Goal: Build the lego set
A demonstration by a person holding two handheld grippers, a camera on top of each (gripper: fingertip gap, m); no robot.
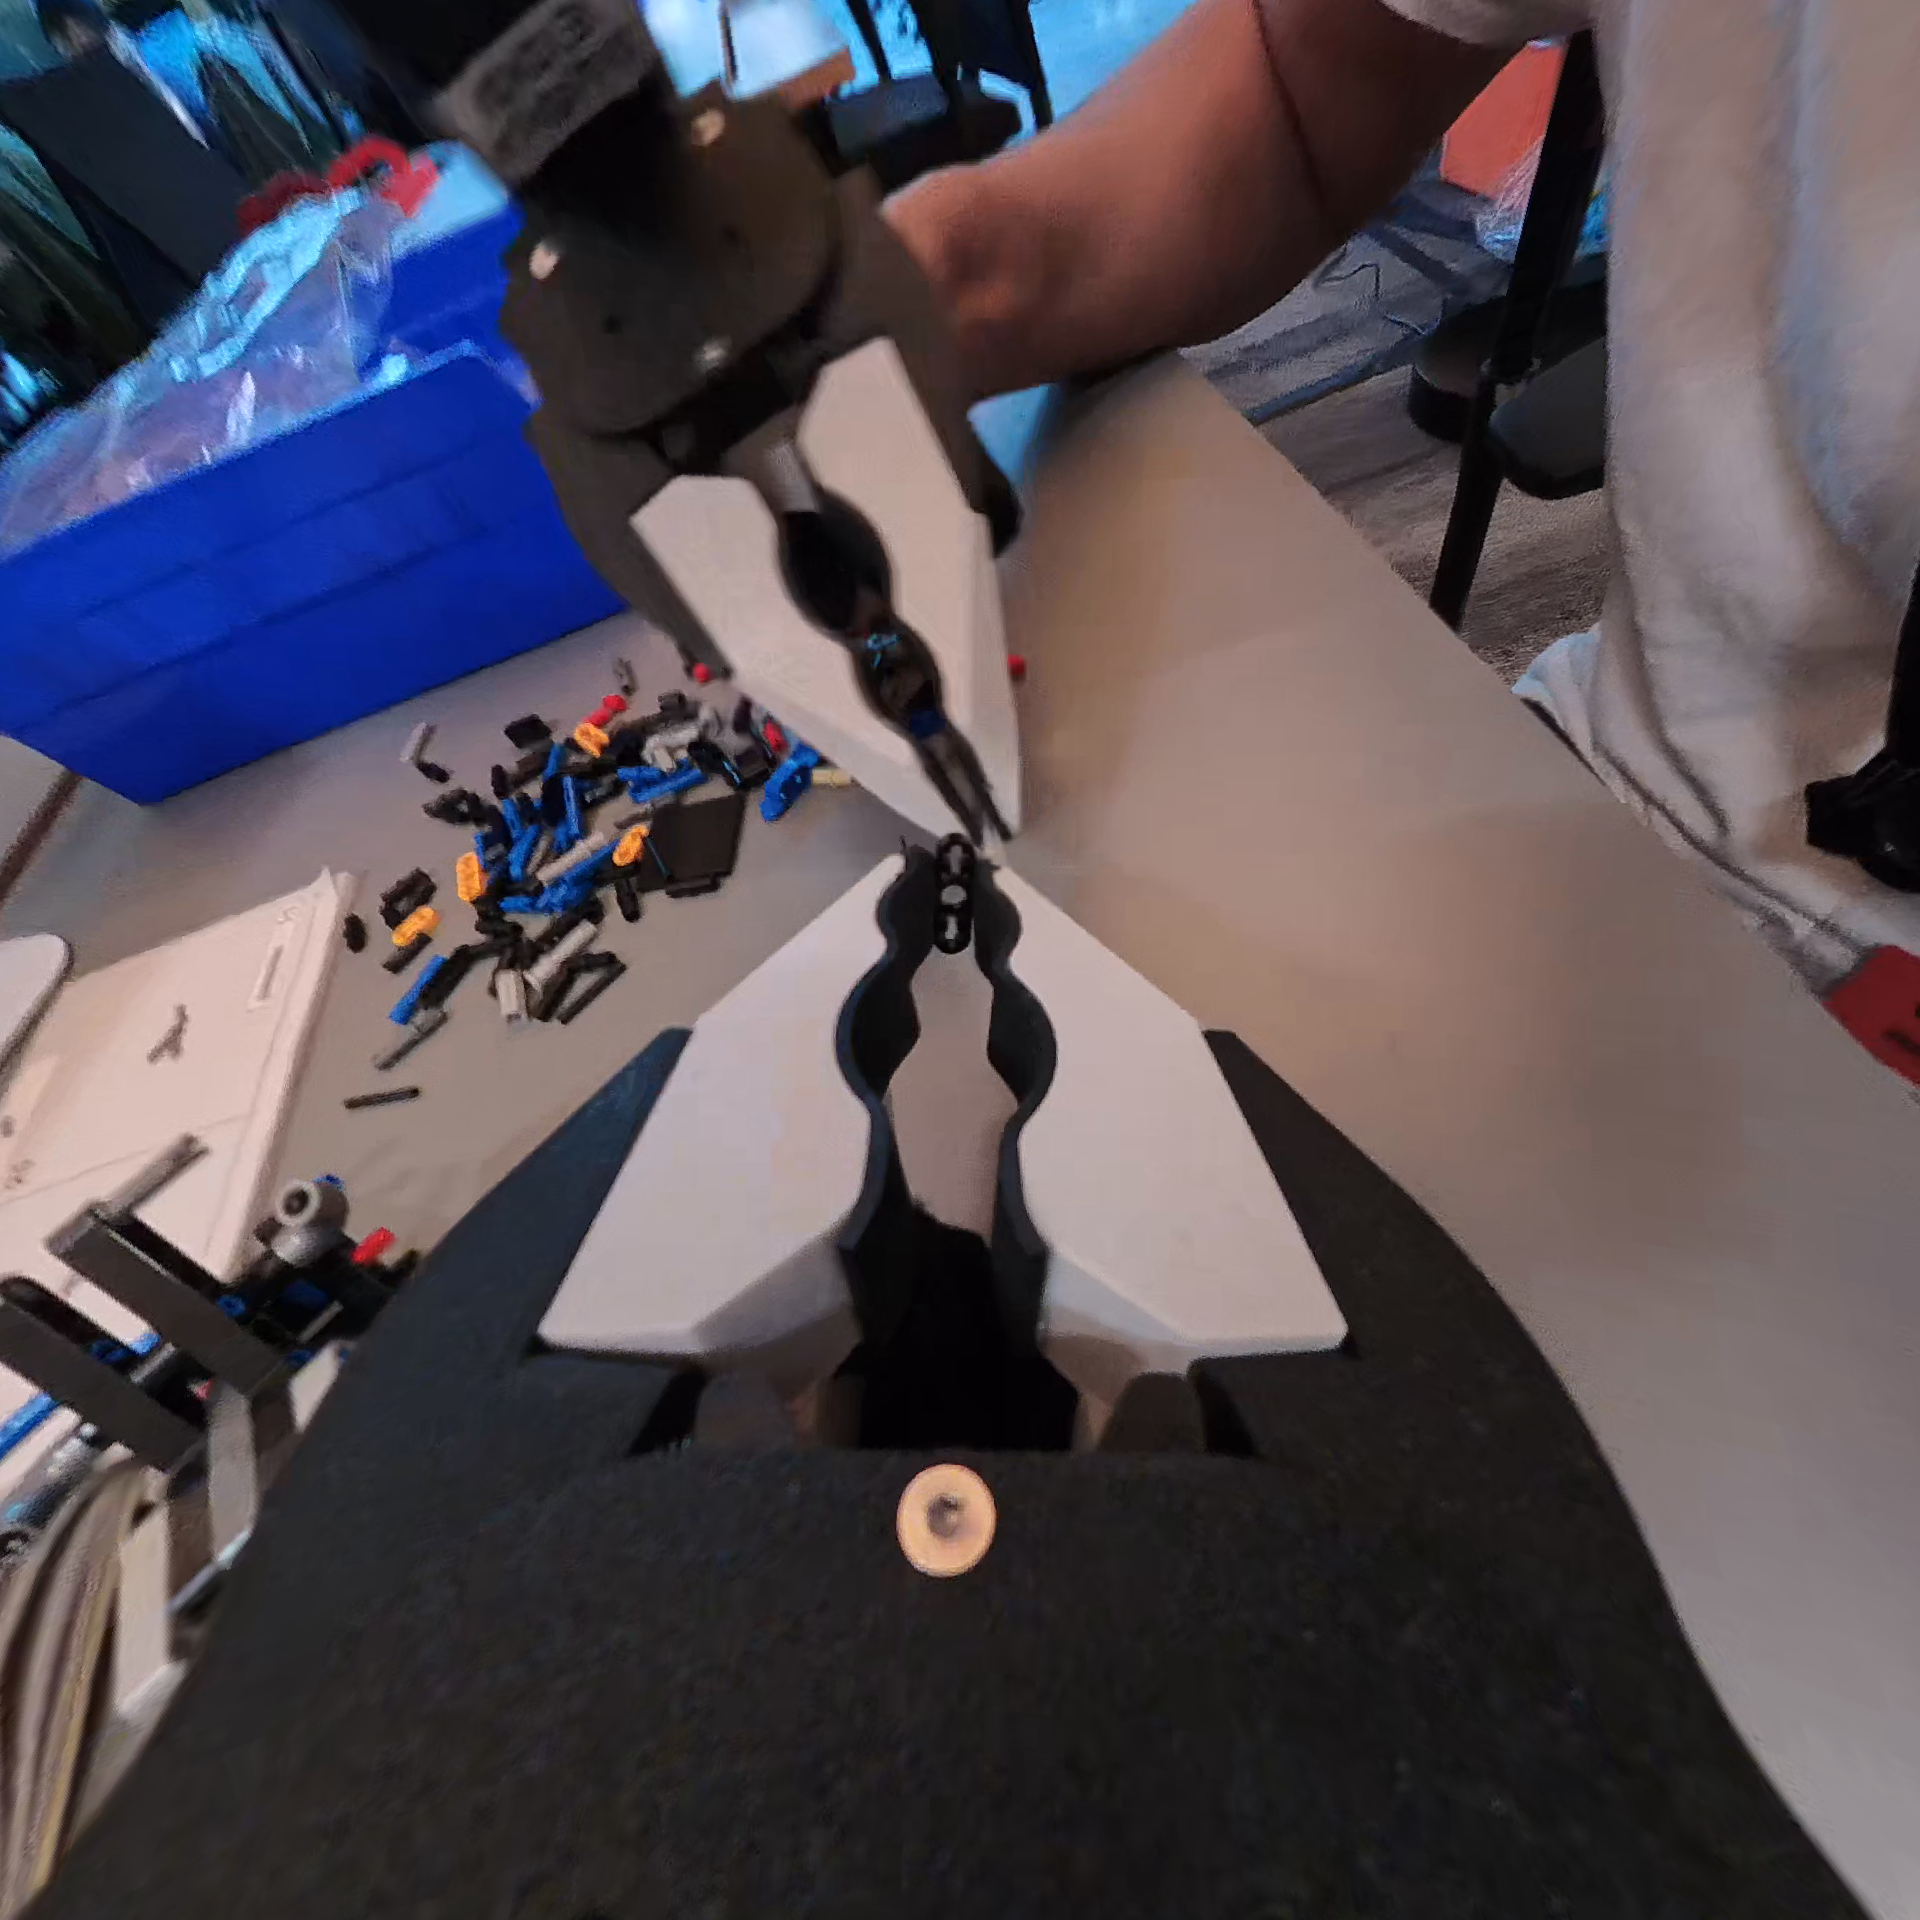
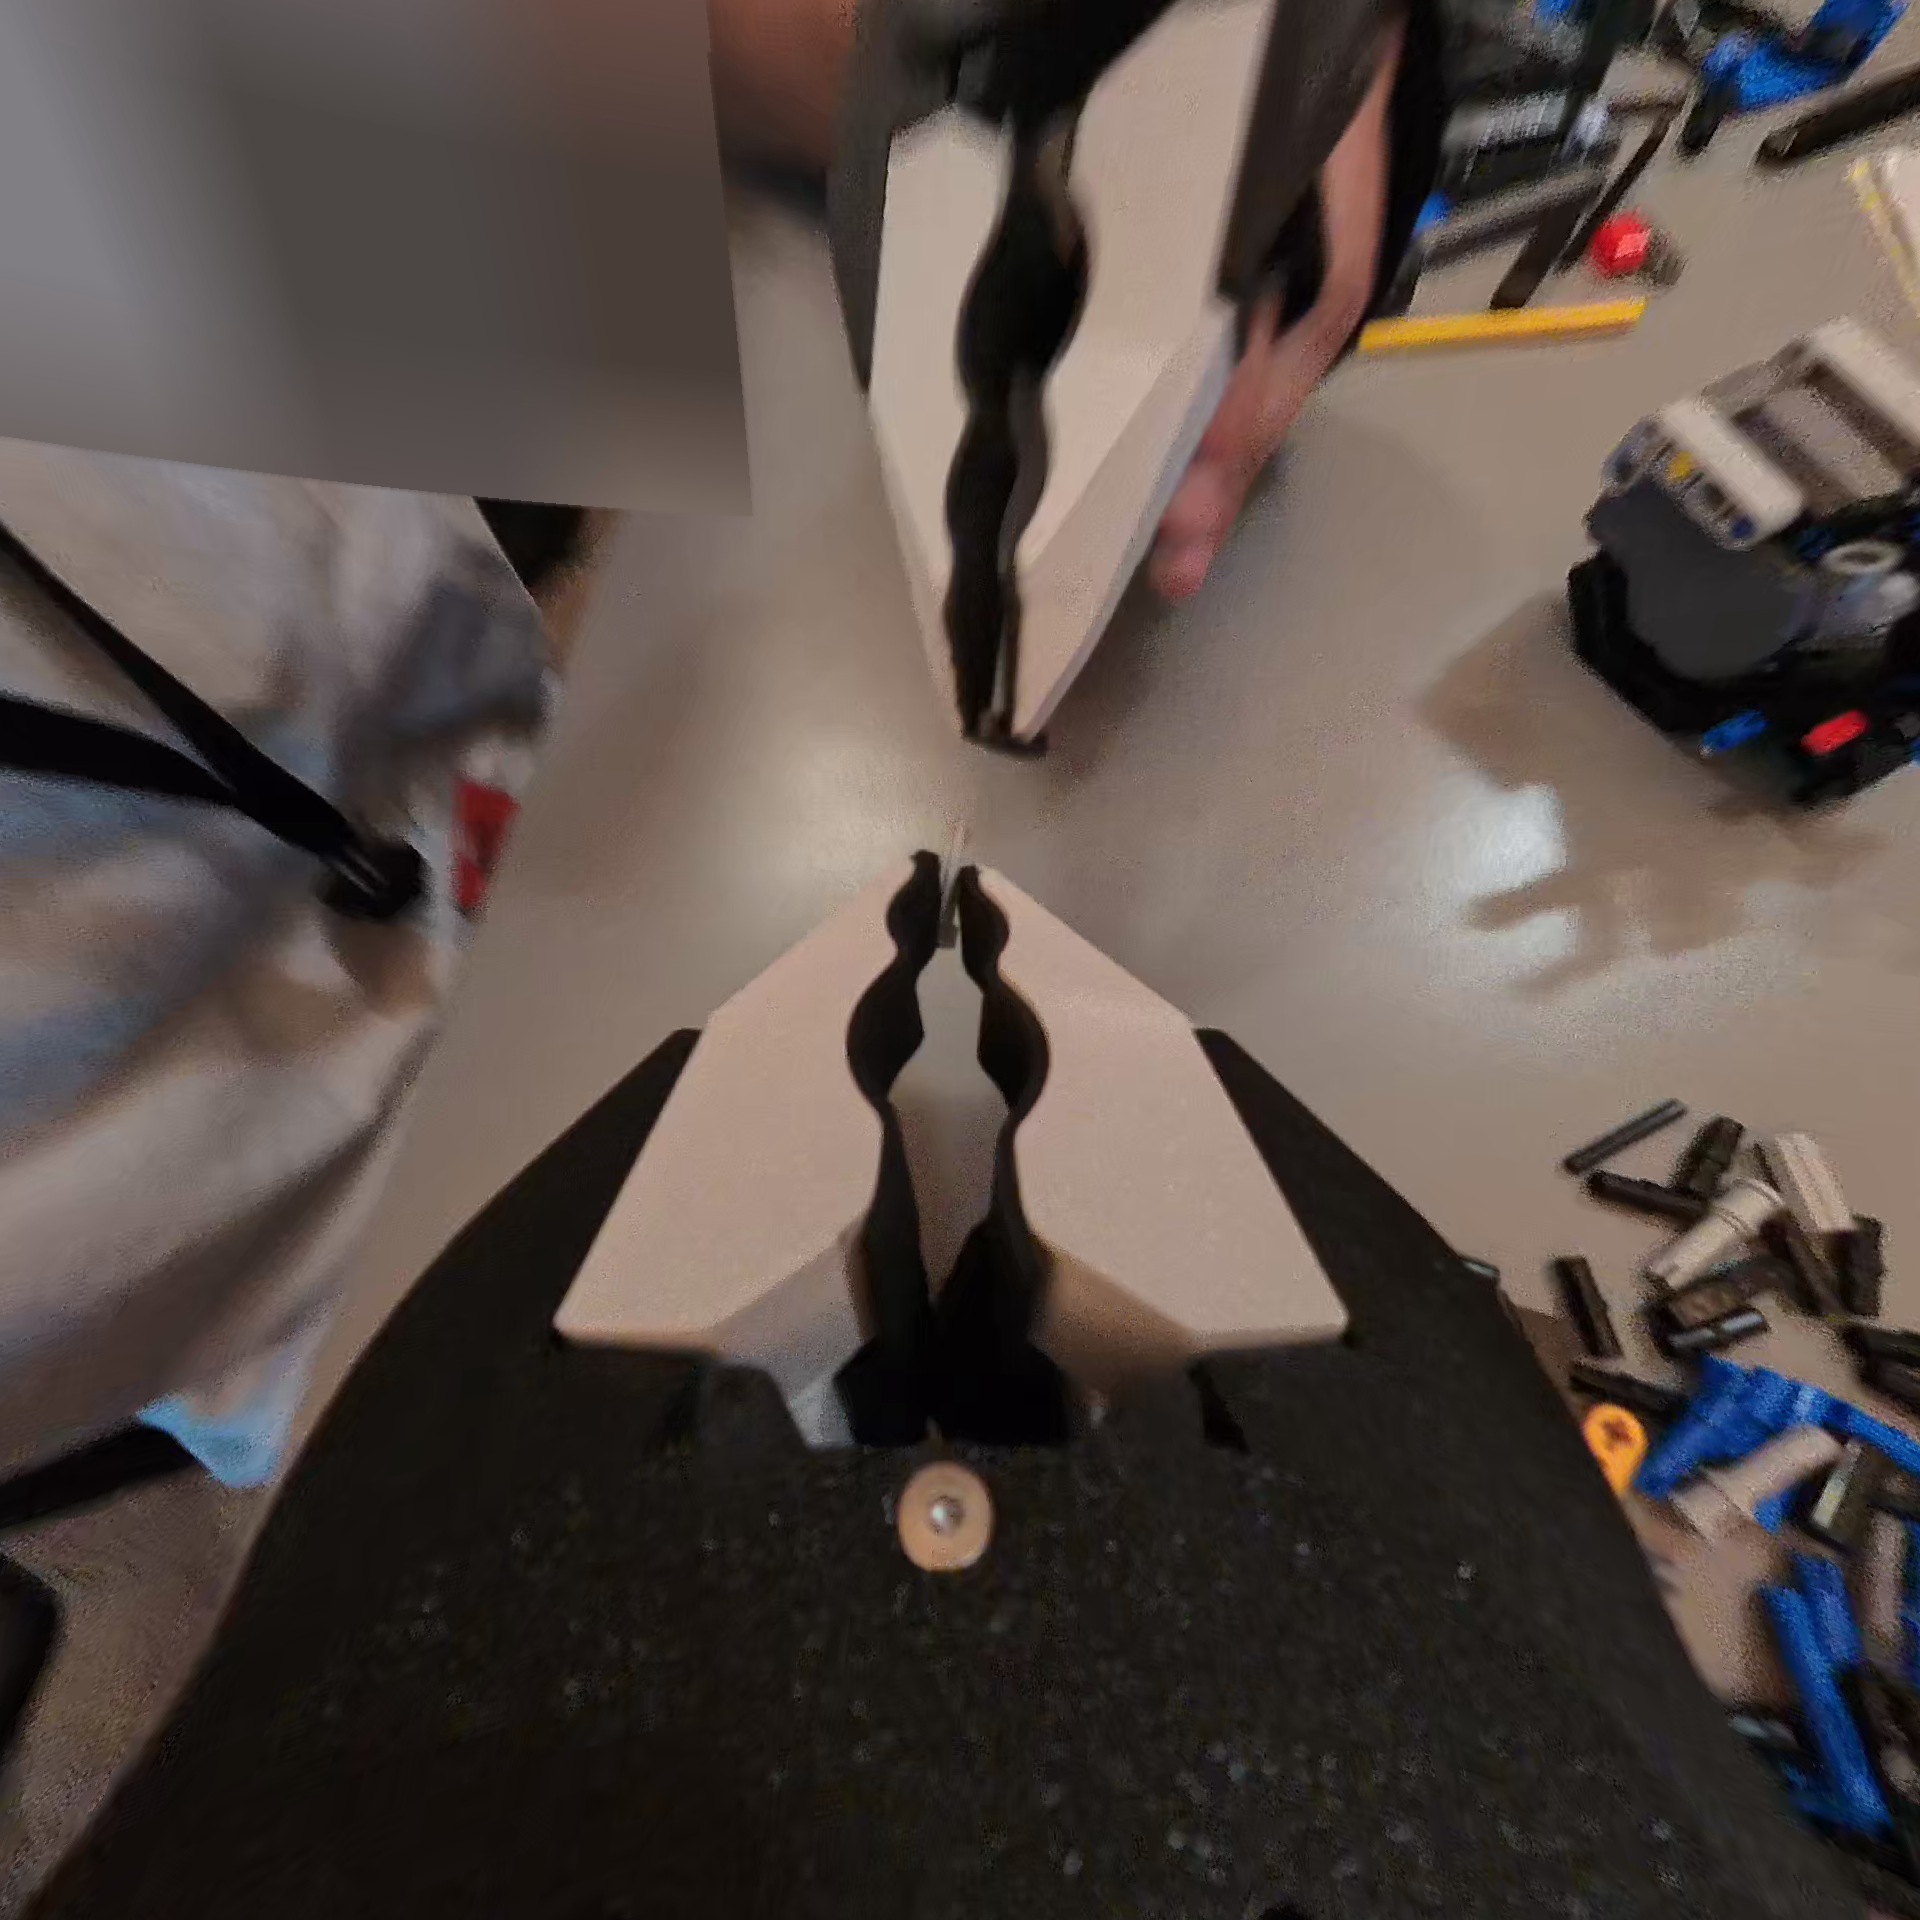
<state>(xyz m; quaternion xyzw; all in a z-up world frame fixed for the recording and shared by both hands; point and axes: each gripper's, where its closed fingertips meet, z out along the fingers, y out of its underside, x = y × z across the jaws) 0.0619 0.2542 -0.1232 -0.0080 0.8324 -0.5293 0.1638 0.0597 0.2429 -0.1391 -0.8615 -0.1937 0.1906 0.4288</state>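
— Any writing you can read?
— None legible. Your blue bin (image 1: 260, 582) holds crumpled clear plastic bags (image 1: 260, 332).
— And your jaws?
— Your left gripper (image 1: 953, 899) clamps a black holed lego beam (image 1: 954, 896); your right gripper (image 2: 943, 883) pinches a thin pale piece (image 2: 948, 896), both above the table (image 1: 1351, 831), beside the loose lego pile (image 1: 561, 842)

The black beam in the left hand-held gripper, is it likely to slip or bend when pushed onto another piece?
The black beam looks like short rigid plastic with three holes, so it probably won't bend. Only its lower end sits between the tips of the left hand-held gripper, so a sideways push may pivot or slip it. It looks small and light.
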